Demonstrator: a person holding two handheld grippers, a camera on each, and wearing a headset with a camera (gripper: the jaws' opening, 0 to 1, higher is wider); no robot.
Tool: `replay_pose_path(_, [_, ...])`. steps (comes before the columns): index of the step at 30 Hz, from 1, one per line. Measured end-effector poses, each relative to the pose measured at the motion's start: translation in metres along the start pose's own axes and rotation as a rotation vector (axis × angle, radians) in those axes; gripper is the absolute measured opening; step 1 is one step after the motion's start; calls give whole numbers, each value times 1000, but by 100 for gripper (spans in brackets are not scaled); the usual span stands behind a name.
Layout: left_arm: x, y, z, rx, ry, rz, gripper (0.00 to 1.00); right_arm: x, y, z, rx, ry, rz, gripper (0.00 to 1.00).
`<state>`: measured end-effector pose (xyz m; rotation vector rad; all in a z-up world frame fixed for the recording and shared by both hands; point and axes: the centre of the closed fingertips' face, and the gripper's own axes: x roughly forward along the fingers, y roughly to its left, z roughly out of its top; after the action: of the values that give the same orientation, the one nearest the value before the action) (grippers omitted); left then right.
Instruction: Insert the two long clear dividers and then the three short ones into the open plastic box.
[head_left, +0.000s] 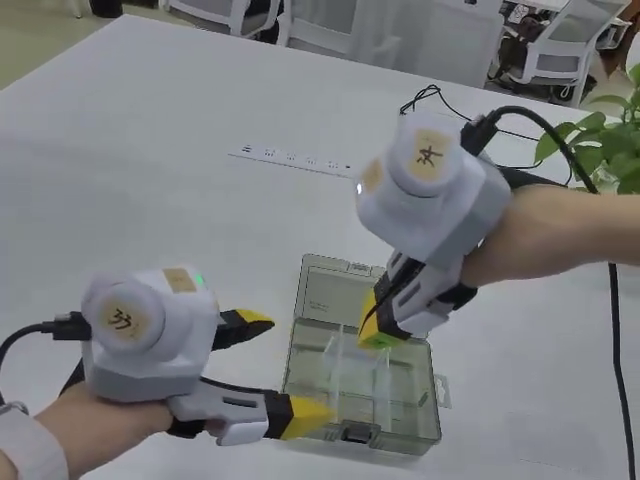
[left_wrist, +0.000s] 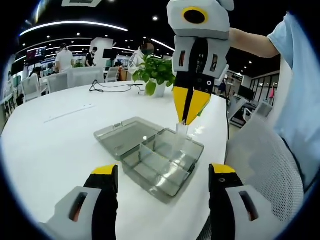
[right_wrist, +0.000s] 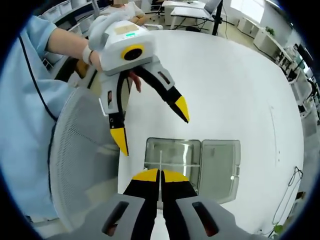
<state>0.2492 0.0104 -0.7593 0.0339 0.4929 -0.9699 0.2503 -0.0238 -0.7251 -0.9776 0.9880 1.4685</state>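
Observation:
The open smoky plastic box (head_left: 312, 385) lies on the white table, its lid (head_left: 335, 283) folded flat behind it. Clear dividers (head_left: 352, 362) stand inside the tray. My right gripper (head_left: 376, 335) points down over the tray's far side, shut on a short clear divider (left_wrist: 181, 131) whose lower edge reaches into the box (left_wrist: 165, 189). In the right gripper view the divider (right_wrist: 160, 161) is a thin line running out from the shut gripper (right_wrist: 160, 175) over the box (right_wrist: 175, 150). My left gripper (head_left: 285, 368) hovers open at the box's left side, holding nothing.
A white power strip (head_left: 295, 158) lies further back on the table, with a black cable (head_left: 432, 98) and a green plant (head_left: 608, 140) at the right. A mesh chair (left_wrist: 260, 165) stands by the near table edge. Office chairs line the far side.

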Motion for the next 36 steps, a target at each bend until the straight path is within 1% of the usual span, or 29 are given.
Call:
replay_pose_path(2, [-3,4,-3,-12,5,13,80,3,-4,3,-4,-2,-11,2])
replay_pose_path(6, [-6,7,-8,-29,9,25,81,8,-14,5,-6,1,-31,2])
replay_pose_path(8, [-7,7,-12,-40,17,30,82,10,-17,7,10,-5,-33,2])
replay_pose_path(12, [-8,9,-19,-58,31,46,87,14,-18,10,19,-9,-31,2])
replay_pose_path(14, [-9,10,-21,-66,31,50,88,15,-18,11,19,-15,-30,2])
replay_pose_path(18, [-12,9,-23,-78,35,52,87,19,-20,11,19,-14,-33,2])
replay_pose_path(24, [-14,11,-27,-92,37,58,86,24,-19,12,28,-16,-20,2])
replay_pose_path(25, [-14,11,-27,-93,38,59,86,25,-20,13,20,-21,-26,2])
replay_pose_path(26, [-15,11,-28,-95,38,59,85,26,-20,12,28,-11,-17,2])
replay_pose_path(29, [-16,11,-29,-100,39,60,85,30,-21,13,21,-7,-12,2])
replay_pose_path(34, [-17,11,-32,-109,41,61,83,35,-23,9,14,5,-10,2])
replay_pose_path(36, [-17,11,-32,-112,40,61,83,36,-23,9,18,2,-10,2])
